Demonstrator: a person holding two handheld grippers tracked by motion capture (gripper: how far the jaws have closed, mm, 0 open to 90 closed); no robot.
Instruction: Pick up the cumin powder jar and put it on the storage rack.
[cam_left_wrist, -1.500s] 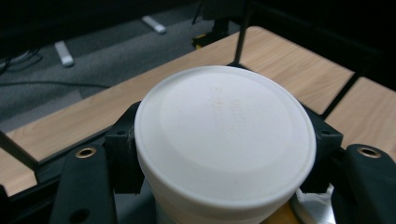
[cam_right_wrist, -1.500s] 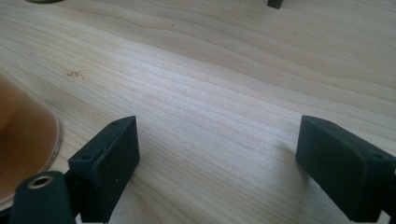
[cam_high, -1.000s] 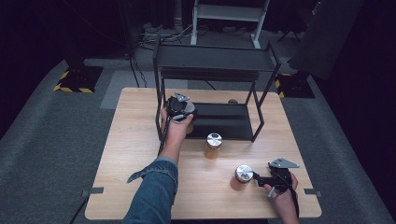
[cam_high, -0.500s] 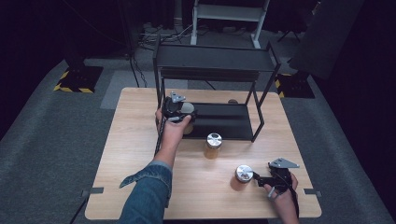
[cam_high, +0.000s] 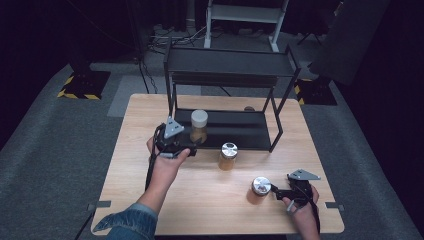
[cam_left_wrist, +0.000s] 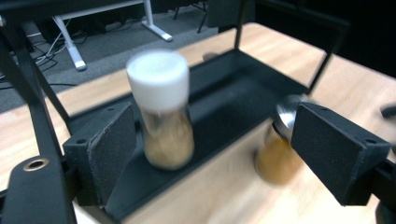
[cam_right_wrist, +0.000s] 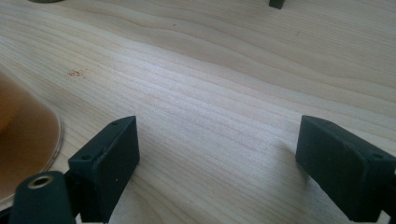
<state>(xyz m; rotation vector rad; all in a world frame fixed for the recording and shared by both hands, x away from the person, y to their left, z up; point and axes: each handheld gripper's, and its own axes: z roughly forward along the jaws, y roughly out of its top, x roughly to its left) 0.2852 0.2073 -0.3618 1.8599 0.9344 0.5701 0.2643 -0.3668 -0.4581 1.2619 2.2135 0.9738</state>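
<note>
A white-lidded jar of brown powder (cam_high: 199, 125) (cam_left_wrist: 161, 112) stands upright on the lower shelf (cam_high: 240, 134) of a black metal rack. My left gripper (cam_high: 192, 147) (cam_left_wrist: 217, 126) sits just in front of it, open. Its jaws have just opened wide and then eased in slightly. The jar stands beyond the pads, untouched. A silver-lidded jar (cam_high: 228, 156) (cam_left_wrist: 280, 149) stands on the table before the rack. Another silver-lidded jar (cam_high: 260, 189) (cam_right_wrist: 23, 140) stands at the front right. My right gripper (cam_high: 278, 192) (cam_right_wrist: 215, 135) rests open beside it, with bare wood between its jaws.
The rack's top shelf (cam_high: 227, 65) overhangs the lower one, with thin posts (cam_high: 277, 122) at the corners. The wooden table (cam_high: 150, 200) has bare room at front left and middle. Grey carpet and desk legs (cam_high: 245, 12) lie beyond the table.
My left gripper has drawn back from the rack toward the table's front, leaving the white-lidded jar standing on the lower shelf. Its jaws went from closed to wide apart. The right gripper has not moved.
</note>
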